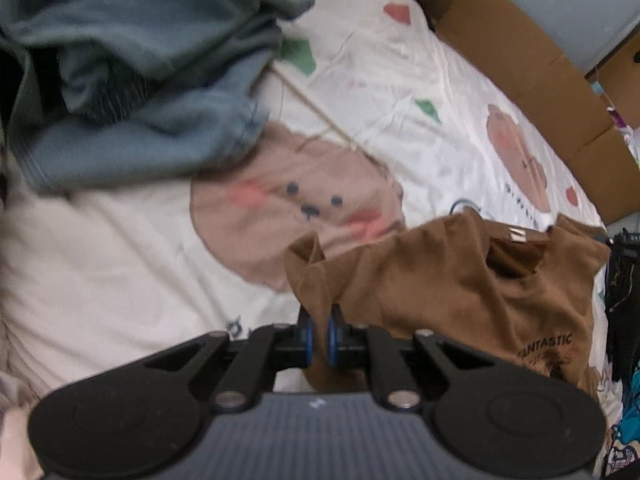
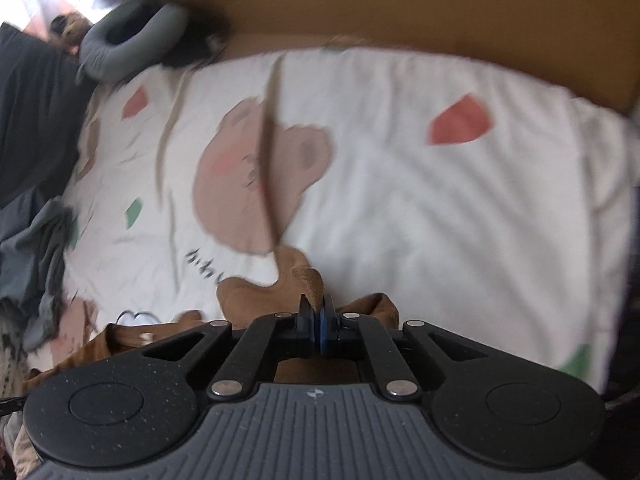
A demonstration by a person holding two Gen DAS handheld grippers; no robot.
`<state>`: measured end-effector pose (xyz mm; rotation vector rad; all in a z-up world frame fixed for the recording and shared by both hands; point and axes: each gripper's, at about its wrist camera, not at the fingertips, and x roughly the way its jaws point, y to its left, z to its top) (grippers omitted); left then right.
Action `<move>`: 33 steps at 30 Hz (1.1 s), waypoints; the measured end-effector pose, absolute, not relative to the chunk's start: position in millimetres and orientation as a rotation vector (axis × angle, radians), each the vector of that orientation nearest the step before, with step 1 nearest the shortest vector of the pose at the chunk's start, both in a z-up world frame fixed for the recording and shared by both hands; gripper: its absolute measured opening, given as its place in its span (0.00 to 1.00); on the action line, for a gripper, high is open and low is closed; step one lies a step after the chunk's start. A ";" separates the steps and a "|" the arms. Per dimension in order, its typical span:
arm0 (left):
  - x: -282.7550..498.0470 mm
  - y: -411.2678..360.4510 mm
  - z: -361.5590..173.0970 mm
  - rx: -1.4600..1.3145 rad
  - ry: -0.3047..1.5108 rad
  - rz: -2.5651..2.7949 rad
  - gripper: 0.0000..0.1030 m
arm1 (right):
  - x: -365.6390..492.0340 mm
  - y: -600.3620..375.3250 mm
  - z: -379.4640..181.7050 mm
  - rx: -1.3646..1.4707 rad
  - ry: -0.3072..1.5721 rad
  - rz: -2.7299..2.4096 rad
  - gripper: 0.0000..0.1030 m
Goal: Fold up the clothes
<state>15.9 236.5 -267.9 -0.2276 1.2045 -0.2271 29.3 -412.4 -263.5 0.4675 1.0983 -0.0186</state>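
Observation:
A brown T-shirt with dark print and a neck label hangs bunched over the bed sheet. My left gripper is shut on a fold of its edge at the shirt's left side. In the right wrist view the same brown T-shirt bunches up in front of the fingers, and my right gripper is shut on another part of its cloth. The shirt's lower part is hidden behind both gripper bodies.
A heap of blue-grey clothes lies at the far left of the bed. A cardboard box wall runs along the far side of the bed. A grey neck pillow lies at the head. Dark and colourful garments sit at the right edge.

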 end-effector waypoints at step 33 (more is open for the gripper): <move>150.8 220.6 -86.3 -0.058 0.791 -0.284 0.07 | -63.2 -473.1 -124.3 0.544 0.878 -0.339 0.00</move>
